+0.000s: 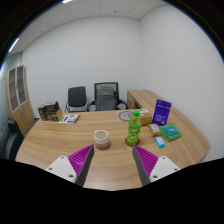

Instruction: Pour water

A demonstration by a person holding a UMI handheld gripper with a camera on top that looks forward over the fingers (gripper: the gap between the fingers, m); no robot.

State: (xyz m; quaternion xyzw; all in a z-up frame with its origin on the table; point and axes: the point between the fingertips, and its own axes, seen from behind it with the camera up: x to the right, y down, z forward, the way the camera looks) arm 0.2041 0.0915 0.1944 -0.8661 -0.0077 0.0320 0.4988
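hand-held gripper [114, 163] level, pointing forward, held up in the air. Fingers spread wide apart, nothing between them. Purple pad on left finger [82, 160] and on right finger [146, 164], inner faces angled toward each other. No hand visible.

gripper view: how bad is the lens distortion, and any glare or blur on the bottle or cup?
Gripper view: strong fisheye, table edge bows; even overhead lighting, soft shadows; green bottle and cup readable, no glare; open tool sharp, nothing between its fingers.
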